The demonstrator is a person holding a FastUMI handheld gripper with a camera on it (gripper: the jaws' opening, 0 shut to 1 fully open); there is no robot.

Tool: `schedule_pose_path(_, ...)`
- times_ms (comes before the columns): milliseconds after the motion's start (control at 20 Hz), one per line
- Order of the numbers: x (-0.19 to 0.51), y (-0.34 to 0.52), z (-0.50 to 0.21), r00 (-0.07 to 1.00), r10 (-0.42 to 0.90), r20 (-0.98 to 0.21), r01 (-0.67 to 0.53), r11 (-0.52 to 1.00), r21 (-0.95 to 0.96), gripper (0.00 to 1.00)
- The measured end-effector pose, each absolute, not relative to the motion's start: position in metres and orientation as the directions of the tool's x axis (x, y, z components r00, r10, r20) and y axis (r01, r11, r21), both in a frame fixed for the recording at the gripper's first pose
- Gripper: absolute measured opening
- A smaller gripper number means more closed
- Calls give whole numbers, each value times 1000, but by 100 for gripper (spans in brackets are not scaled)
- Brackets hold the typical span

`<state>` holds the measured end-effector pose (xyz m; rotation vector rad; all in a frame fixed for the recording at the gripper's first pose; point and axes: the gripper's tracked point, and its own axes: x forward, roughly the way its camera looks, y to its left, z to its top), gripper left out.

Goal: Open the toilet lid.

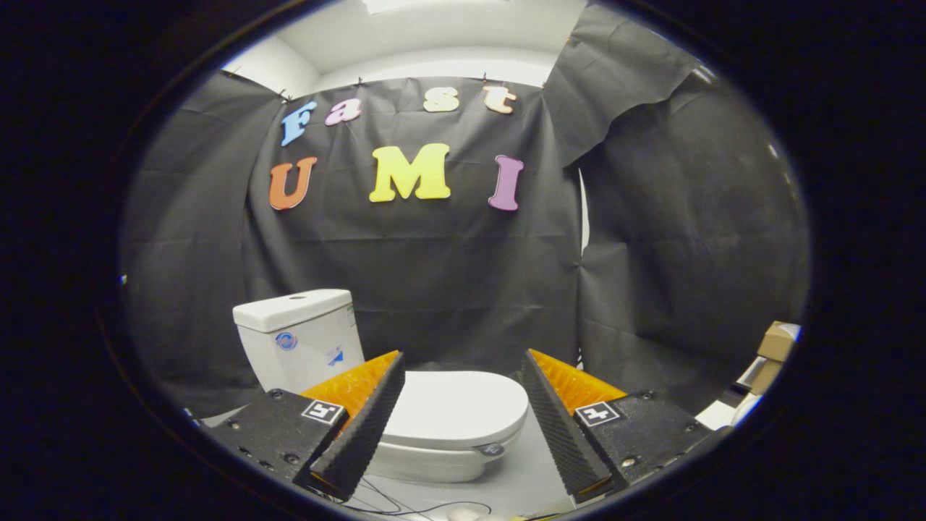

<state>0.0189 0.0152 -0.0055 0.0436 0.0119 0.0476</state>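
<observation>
A white toilet stands ahead, its lid [459,407] lying flat and closed over the bowl [434,463]. The white tank [300,336] rises behind it, left of the lid. My gripper [463,365] is open, its two fingers spread wide with nothing between them. The lid shows through the gap between the fingers, a short way beyond their tips. The left finger [362,427] covers the lid's left edge.
Black cloth walls close in the booth behind and to the right of the toilet. Cardboard boxes [774,347] sit at the far right. Thin dark cables [427,506] trail across the pale floor in front of the bowl.
</observation>
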Motion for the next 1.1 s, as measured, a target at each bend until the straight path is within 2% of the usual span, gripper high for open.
schedule_pose_path(300, 69, 13, -24, 994, 103, -35, -97, 984, 150, 100)
schedule_pose_path(550, 119, -5, -71, 989, 120, -83, -96, 963, 251, 100)
schedule_pose_path(900, 164, -47, -209, 936, 121, -330, 63, 865, 497, 100)
schedule_pose_path(1100, 159, -50, -278, 853, 210, -477, 166, 758, 631, 99)
